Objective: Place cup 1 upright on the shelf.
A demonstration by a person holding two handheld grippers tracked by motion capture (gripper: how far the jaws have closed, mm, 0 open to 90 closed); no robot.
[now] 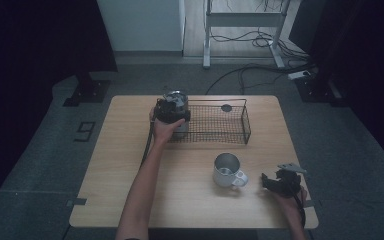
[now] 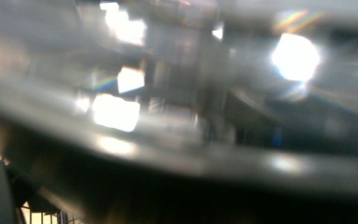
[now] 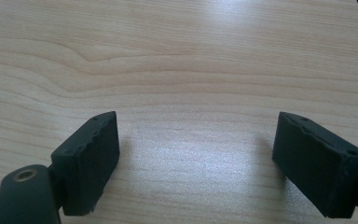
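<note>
Our left gripper (image 1: 172,111) holds a steel cup (image 1: 176,98) over the basket's (image 1: 240,107) left end; right gripper (image 3: 198,161) idles wide.

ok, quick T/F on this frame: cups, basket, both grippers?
1. A metal cup with a white handle stands on the table, outside the wire basket. True.
2. The right gripper is clamped on that cup. False: its jaws stand open over bare wood.
3. The left gripper is at the basket's left end with a second metal cup. True.
4. The basket sits at the table's near edge. False: it sits toward the far edge.
5. A small dark disc lies in the basket. True.
</note>
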